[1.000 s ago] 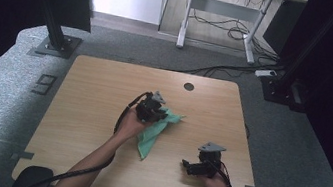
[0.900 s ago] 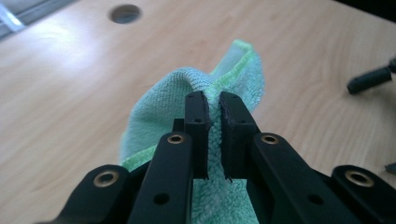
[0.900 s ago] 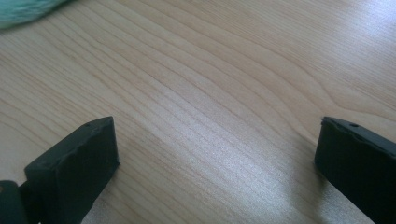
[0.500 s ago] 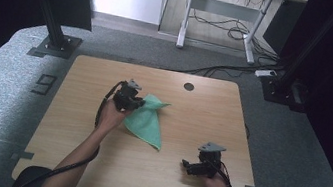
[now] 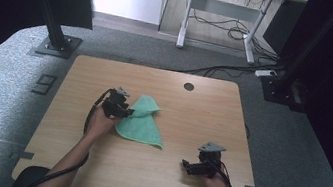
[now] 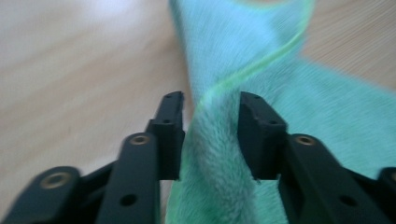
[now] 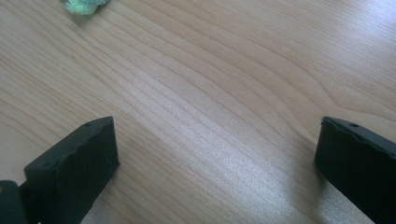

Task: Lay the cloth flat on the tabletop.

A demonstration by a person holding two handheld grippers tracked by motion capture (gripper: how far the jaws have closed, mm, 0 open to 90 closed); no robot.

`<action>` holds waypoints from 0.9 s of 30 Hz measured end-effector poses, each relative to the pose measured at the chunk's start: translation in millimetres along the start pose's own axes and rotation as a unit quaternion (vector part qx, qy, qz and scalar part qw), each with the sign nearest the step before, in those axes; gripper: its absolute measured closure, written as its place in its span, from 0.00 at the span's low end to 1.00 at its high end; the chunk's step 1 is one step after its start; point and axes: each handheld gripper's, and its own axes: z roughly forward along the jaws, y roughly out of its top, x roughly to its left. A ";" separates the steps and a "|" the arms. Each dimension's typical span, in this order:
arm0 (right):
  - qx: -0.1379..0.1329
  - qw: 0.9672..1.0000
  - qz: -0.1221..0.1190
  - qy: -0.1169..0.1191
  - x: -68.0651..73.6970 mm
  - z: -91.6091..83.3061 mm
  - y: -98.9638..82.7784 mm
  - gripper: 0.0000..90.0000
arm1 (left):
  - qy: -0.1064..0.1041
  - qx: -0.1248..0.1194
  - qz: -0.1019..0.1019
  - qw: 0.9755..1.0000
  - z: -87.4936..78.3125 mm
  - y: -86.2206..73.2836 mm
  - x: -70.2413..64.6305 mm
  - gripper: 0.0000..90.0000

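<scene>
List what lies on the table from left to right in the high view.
Left gripper → green cloth → right gripper.

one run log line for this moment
left gripper: jaws just opening, green cloth between them | right gripper: open, nothing held | cloth on table
</scene>
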 end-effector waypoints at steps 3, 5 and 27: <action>0.000 1.000 0.001 0.000 0.1 0.0 0.0 0.00 | -0.016 -0.022 0.025 0.999 -8.3 18.9 -13.6 0.59; 0.000 1.000 0.000 0.000 0.1 0.0 0.0 0.00 | -0.022 -0.024 0.045 0.998 -8.4 29.4 -22.9 0.56; 0.000 1.000 -0.001 0.001 -0.2 -0.2 -0.3 0.00 | 0.000 -0.018 0.056 0.998 10.5 56.1 -31.6 0.96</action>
